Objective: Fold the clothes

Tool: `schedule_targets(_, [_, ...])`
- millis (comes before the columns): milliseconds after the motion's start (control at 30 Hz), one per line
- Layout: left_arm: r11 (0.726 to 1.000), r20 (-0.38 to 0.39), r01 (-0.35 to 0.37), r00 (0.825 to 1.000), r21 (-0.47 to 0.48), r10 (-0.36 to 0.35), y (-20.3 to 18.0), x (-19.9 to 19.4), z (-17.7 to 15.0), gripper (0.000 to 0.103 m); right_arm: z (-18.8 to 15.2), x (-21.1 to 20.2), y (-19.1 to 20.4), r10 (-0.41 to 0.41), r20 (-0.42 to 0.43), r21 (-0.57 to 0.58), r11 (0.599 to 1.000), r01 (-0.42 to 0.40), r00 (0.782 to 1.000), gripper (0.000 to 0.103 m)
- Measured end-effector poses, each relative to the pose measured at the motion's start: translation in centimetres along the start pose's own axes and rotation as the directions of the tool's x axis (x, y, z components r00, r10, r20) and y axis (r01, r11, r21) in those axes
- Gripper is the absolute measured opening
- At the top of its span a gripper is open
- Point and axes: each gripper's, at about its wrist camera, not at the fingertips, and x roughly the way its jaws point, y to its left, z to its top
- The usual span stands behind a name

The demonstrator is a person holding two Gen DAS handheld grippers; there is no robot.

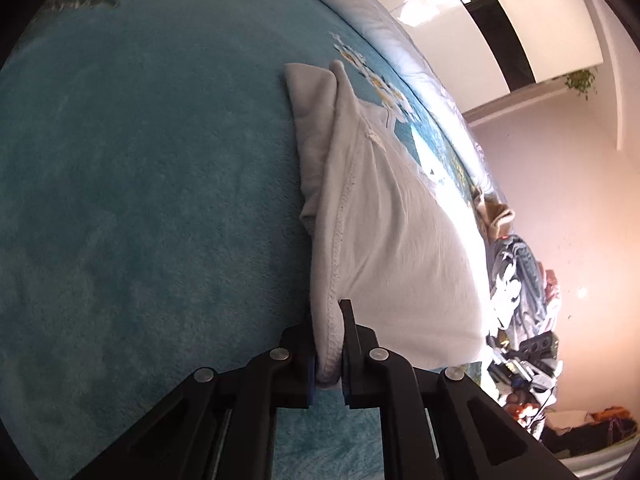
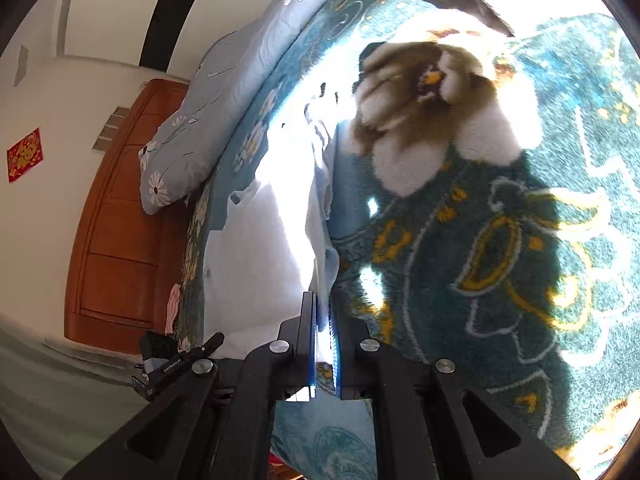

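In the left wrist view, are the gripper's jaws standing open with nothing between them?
No. The left gripper is clamped on the hemmed edge of the white garment.

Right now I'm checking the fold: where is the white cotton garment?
The white cotton garment lies on the teal fleece blanket, its near edge pinched in the left gripper.

I see a pale white-grey garment (image 1: 384,240) on a teal blanket (image 1: 140,200) patterned with yellow and white flowers. My gripper fingers (image 1: 352,328) are black, and the pillow (image 2: 224,92) is light blue with white daisies.
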Motion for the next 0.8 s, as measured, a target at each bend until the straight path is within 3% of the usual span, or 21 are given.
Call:
schedule_targets(100, [1.000, 0.006, 0.011, 1.000, -0.001, -0.011, -0.2, -0.6, -0.3, 0.016, 0.3, -0.8, -0.6, -0.027, 0.010, 0.010, 1.000, 0.027, 1.000, 0.006])
schedule_targets(200, [0.996, 0.056, -0.079, 0.995, 0.038, 0.077, -1.3, -2.4, -0.3, 0.036, 0.3, -1.8, -0.1, -0.055, 0.019, -0.035, 0.998, 0.055, 0.998, 0.009])
schedule_targets(267, [0.986, 0.137, -0.150, 0.981, 0.071, 0.139, -3.2, -3.4, 0.2, 0.059, 0.4, -2.2, 0.8, -0.072, 0.027, -0.082, 0.994, 0.074, 0.997, 0.009])
schedule_targets(300, [0.983, 0.170, -0.163, 0.974, 0.089, 0.147, -4.4, -3.5, 0.6, 0.062, 0.7, -2.2, 1.2, -0.085, 0.035, -0.106, 0.990, 0.088, 0.996, 0.013])
schedule_targets(333, [0.984, 0.173, -0.133, 0.978, 0.116, 0.112, -5.8, -3.1, 0.9, 0.064, 1.2, -2.0, 1.5, -0.089, 0.039, -0.123, 0.988, 0.093, 0.995, 0.019])
schedule_targets(367, [0.986, 0.153, -0.084, 0.986, 0.147, 0.061, -7.5, -2.1, 1.0, 0.065, 1.7, -1.6, 1.8, -0.088, 0.038, -0.127, 0.988, 0.092, 0.995, 0.041])
schedule_targets(400, [0.983, 0.120, -0.042, 0.993, 0.177, 0.021, -9.4, -0.5, 0.7, 0.065, 2.4, -0.9, 1.9, -0.080, 0.030, -0.125, 0.989, 0.083, 0.996, 0.054])
schedule_targets(467, [0.975, 0.050, -0.006, 0.999, 0.224, -0.006, -12.7, 3.1, 0.4, 0.065, 3.4, 0.5, 2.1, -0.069, 0.020, -0.120, 0.990, 0.070, 0.997, 0.054])
schedule_targets(633, [0.953, -0.051, -0.017, 0.998, 0.302, 0.034, -15.5, 9.8, -0.4, 0.065, 4.5, 2.5, 2.1, -0.068, 0.006, -0.141, 0.988, 0.068, 0.998, 0.054])
schedule_targets(800, [0.961, -0.026, -0.007, 1.000, 0.276, 0.015, -12.6, 7.5, -1.8, 0.063, 4.9, 4.1, 2.7, -0.022, -0.033, -0.178, 0.984, 0.015, 0.999, 0.051])
